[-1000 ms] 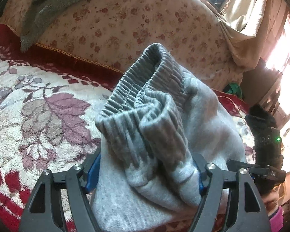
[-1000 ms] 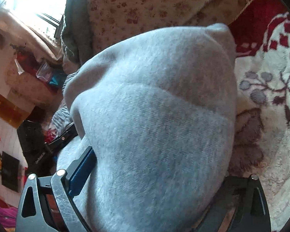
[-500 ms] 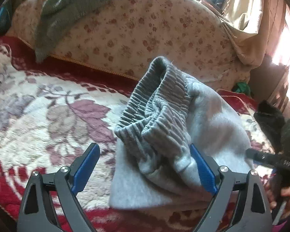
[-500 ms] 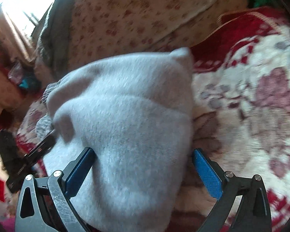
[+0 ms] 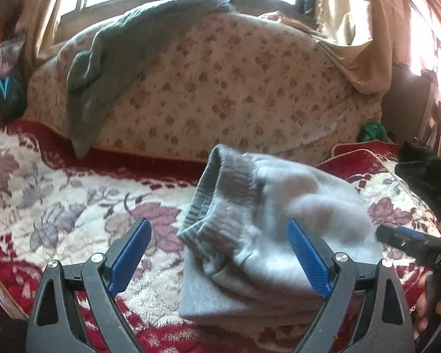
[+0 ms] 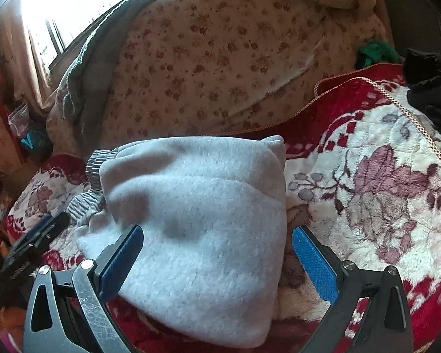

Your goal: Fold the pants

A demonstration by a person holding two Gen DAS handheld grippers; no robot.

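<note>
Left wrist view: my left hand-held gripper (image 5: 217,253) is spread wide, blue pads (image 5: 307,257) apart, gripping nothing. The grey pants (image 5: 267,235) lie as a folded bundle on the red and cream floral blanket (image 5: 58,206), ahead and a bit right of centre. The ribbed waistband (image 5: 220,194) is bunched up on the left side of the bundle. The right pad overlaps the bundle's near right edge in the picture; contact, cannot tell. The left pad is clear of the cloth, over the blanket. My right hand-held gripper's tip (image 5: 411,241) pokes in from the right edge, near the bundle. Behind the blanket sits a floral cushion (image 5: 220,88) with a dark grey garment (image 5: 111,58) draped over it. A black cloth (image 5: 426,176) lies far right, and a green item (image 5: 373,132) sits by the cushion's corner. The bundle is blurred.

Right wrist view: my right hand-held gripper (image 6: 217,259) is also spread wide, holding nothing. The pants (image 6: 197,220) fill the centre, lying on the blanket (image 6: 382,191), with the bundle's near end between the two pads (image 6: 316,264). The left pad sits in front of the cloth; the right pad is just beside its edge, apart. The waistband (image 6: 94,182) shows at the bundle's far left. My left hand-held gripper's tip (image 6: 38,235) comes in at the left edge, near the waistband. The cushion (image 6: 235,58), grey garment (image 6: 94,58), black cloth (image 6: 432,88) and green item (image 6: 376,51) are behind.
</note>
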